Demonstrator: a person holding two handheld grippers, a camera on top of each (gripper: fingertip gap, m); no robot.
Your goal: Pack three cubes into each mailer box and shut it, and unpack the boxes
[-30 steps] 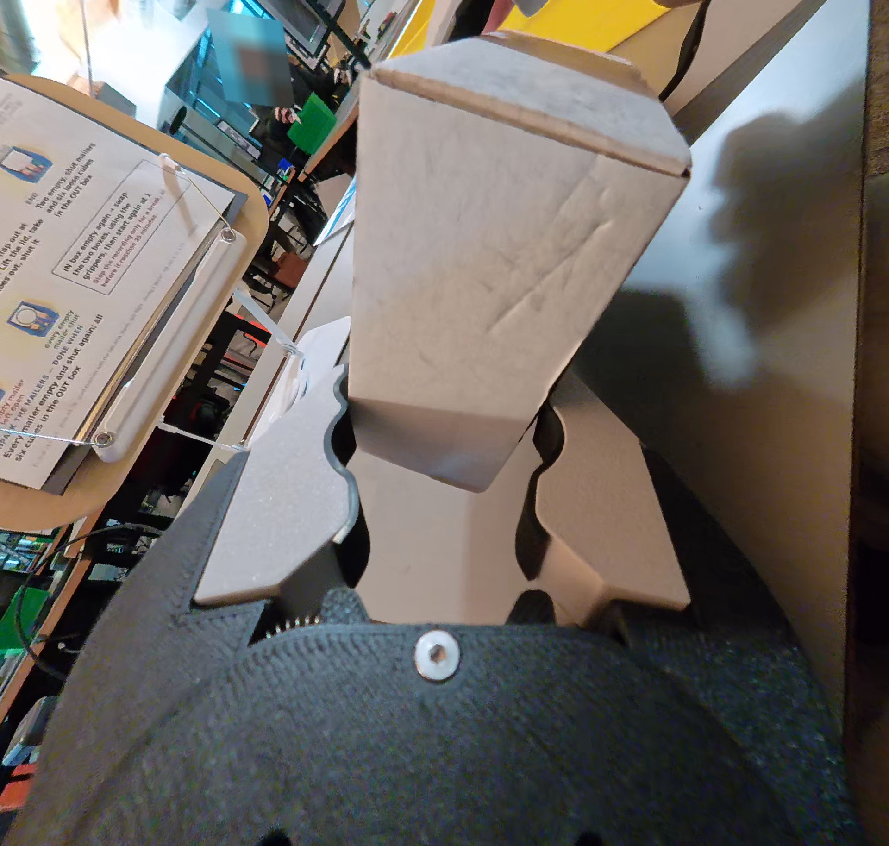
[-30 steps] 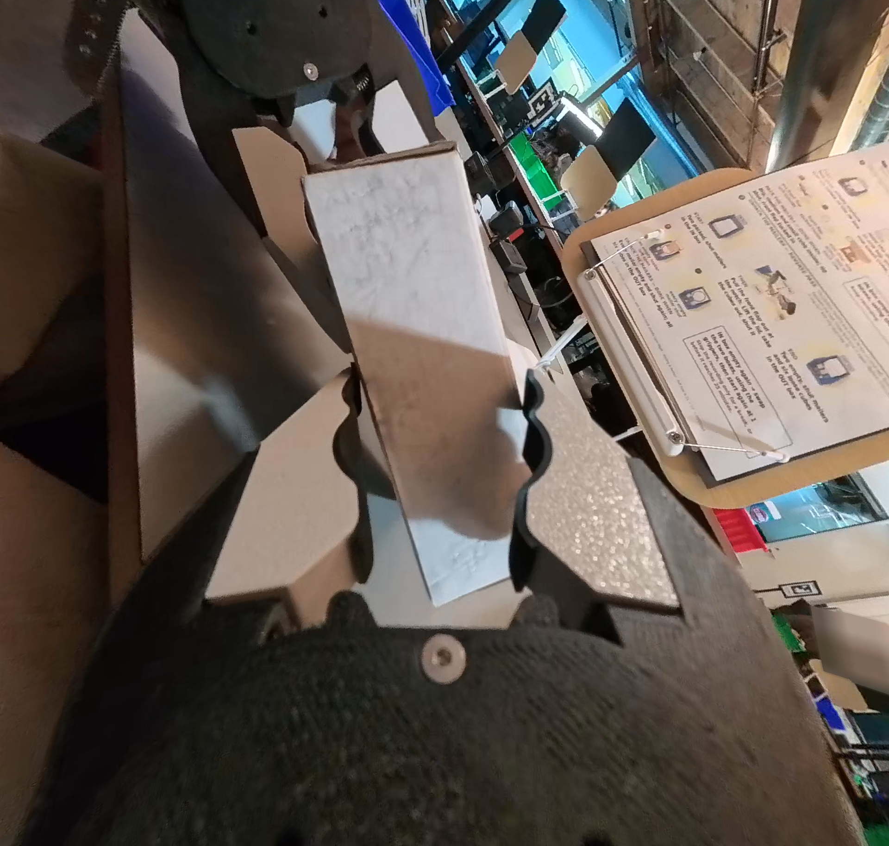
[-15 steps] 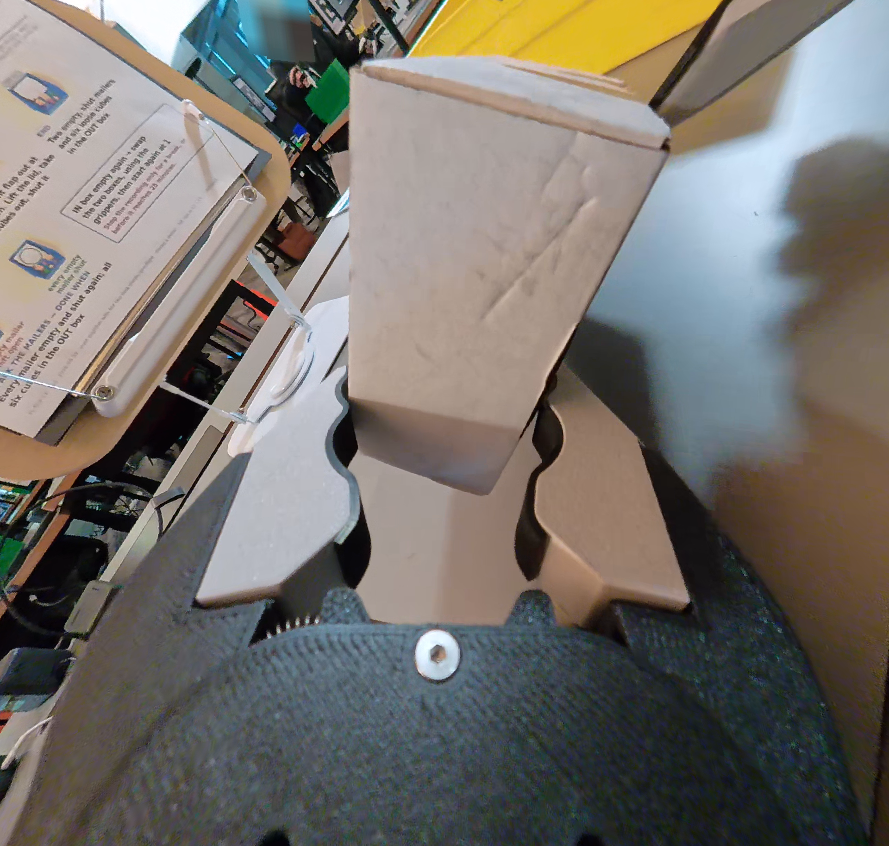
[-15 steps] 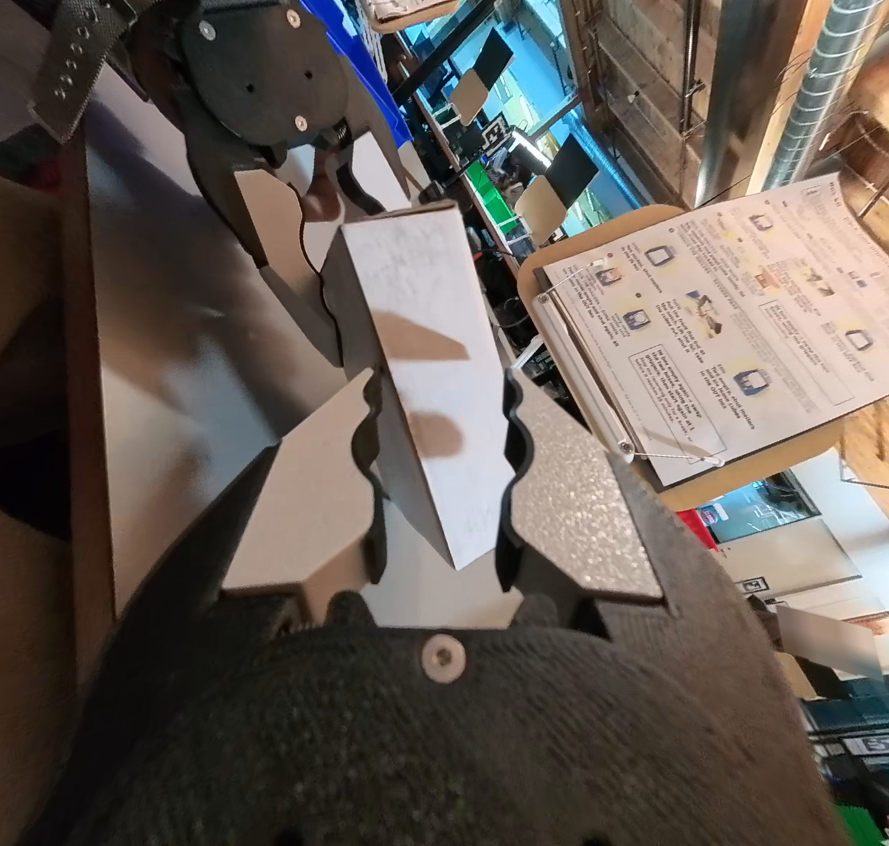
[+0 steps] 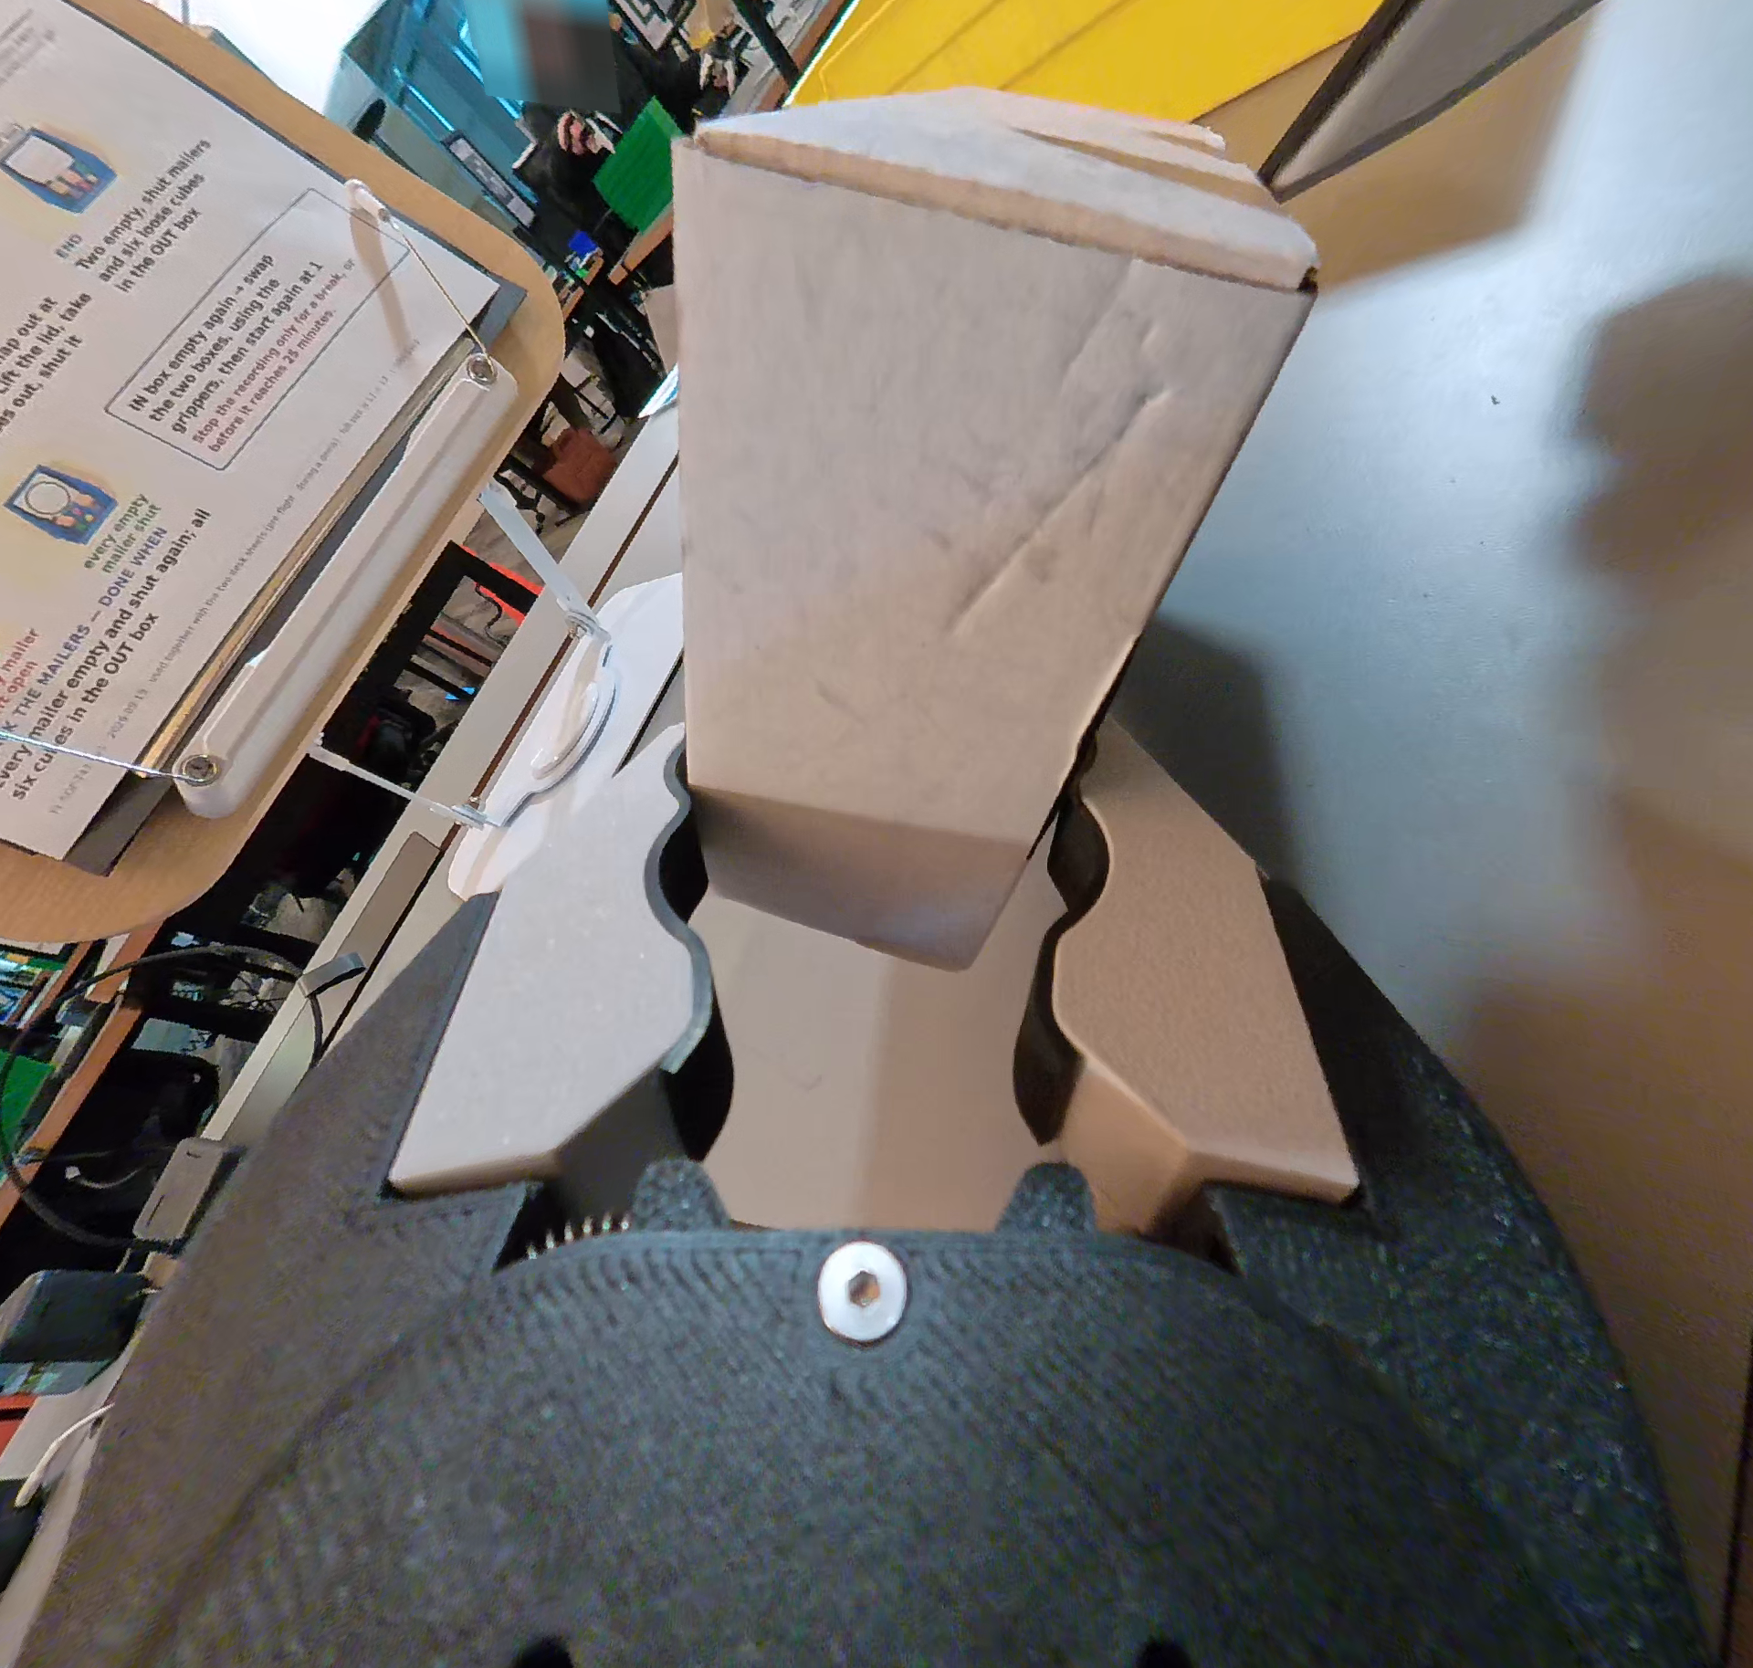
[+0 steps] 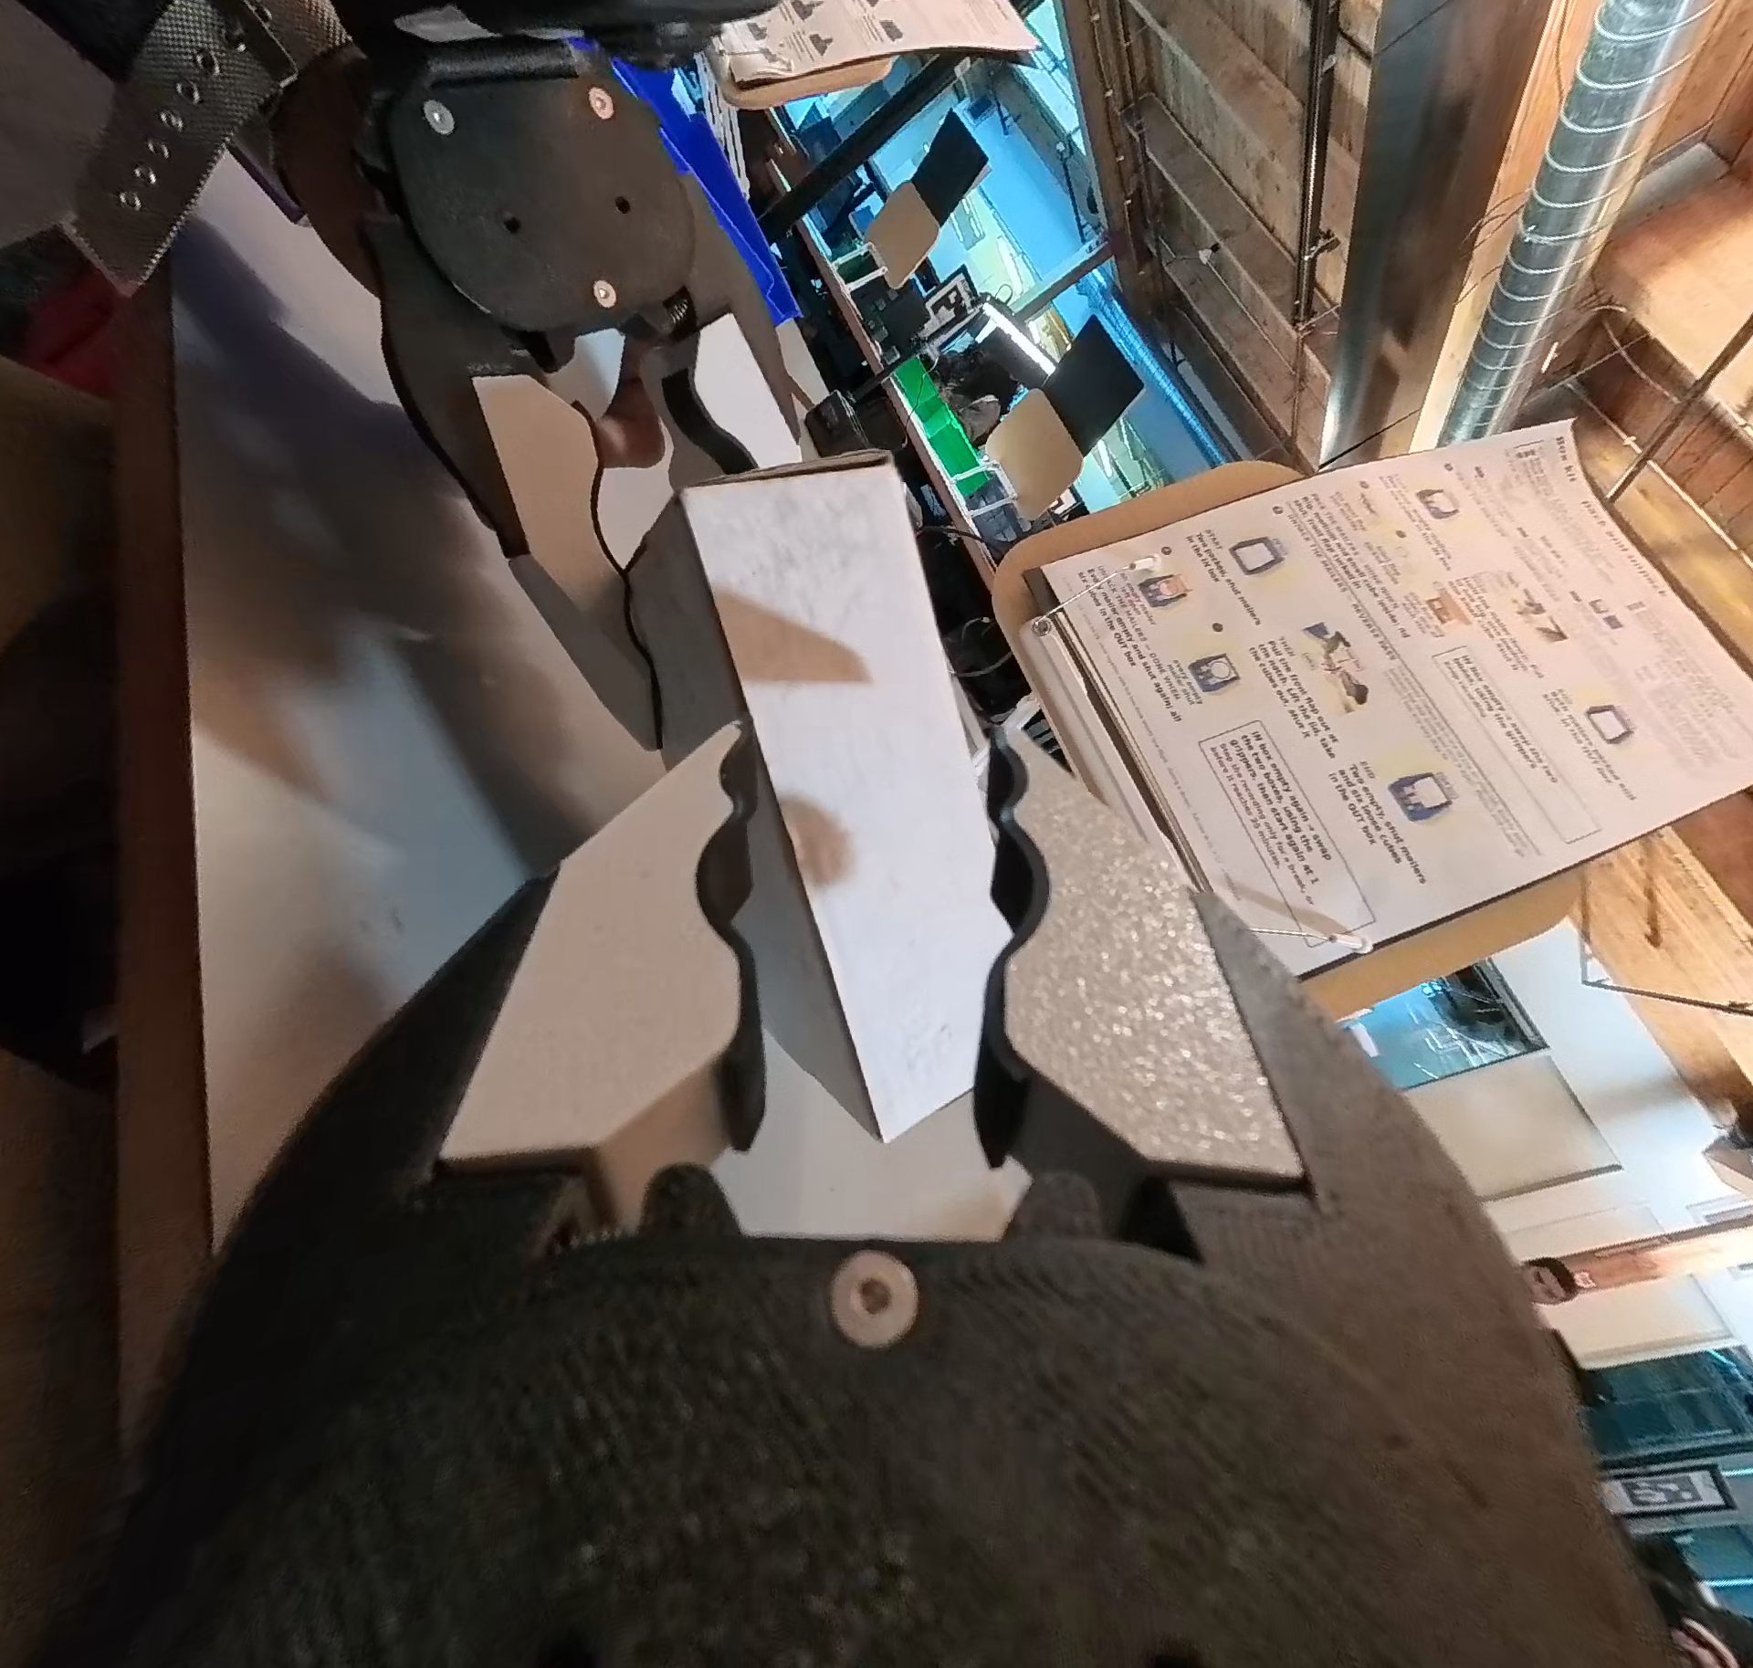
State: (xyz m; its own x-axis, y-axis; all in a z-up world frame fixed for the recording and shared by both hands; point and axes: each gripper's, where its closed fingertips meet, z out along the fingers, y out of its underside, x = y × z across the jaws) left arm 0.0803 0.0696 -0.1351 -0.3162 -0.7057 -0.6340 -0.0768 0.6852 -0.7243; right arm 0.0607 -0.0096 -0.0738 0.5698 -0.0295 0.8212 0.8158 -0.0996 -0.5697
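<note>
Both grippers are clamped on one closed mailer (image 5: pixel 911 522), left gripper (image 5: pixel 877 873) and right gripper (image 6: pixel 863 911) at opposite ends, instruction sheet (image 6: pixel 1404 721) off around 2 o'clock.

Bright light glares off the box (image 6: pixel 854 769); soft shadows fall beside it, and wide-angle edges bend and blur

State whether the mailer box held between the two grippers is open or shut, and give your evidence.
Shut: the mailer box shows its lid lying flat with no flap lifted, while the left gripper and right gripper clamp opposite ends.
</note>
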